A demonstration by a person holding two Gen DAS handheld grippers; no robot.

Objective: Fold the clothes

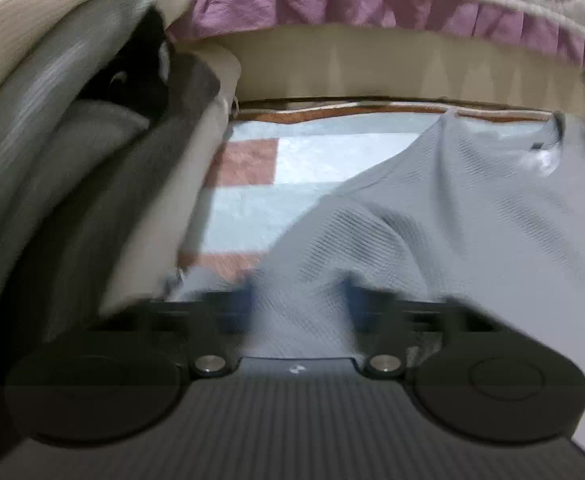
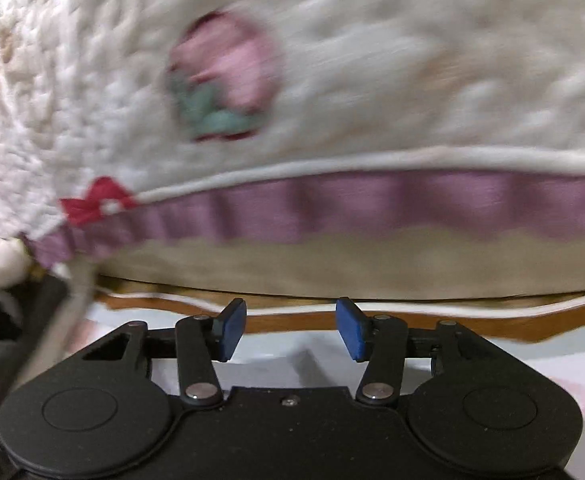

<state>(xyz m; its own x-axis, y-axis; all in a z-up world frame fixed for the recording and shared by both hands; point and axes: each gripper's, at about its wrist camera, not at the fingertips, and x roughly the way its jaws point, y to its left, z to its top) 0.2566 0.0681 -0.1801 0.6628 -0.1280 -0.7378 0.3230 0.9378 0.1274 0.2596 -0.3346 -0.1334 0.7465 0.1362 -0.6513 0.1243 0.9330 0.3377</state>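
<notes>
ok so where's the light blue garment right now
In the left wrist view the light blue garment lies across the right and centre of the patchwork mat, a fold of it bunched between the left gripper fingers, right of the stacked clothes.

No readable text, perhaps blur-hidden.

My left gripper (image 1: 298,300) is smeared by blur, and the pale blue shirt (image 1: 432,216) bunched over my pads (image 1: 240,300) hides whether they're pinching it. Shirt runs off the right edge. The quilt's (image 2: 332,80) flower patch is blurry too.
</notes>
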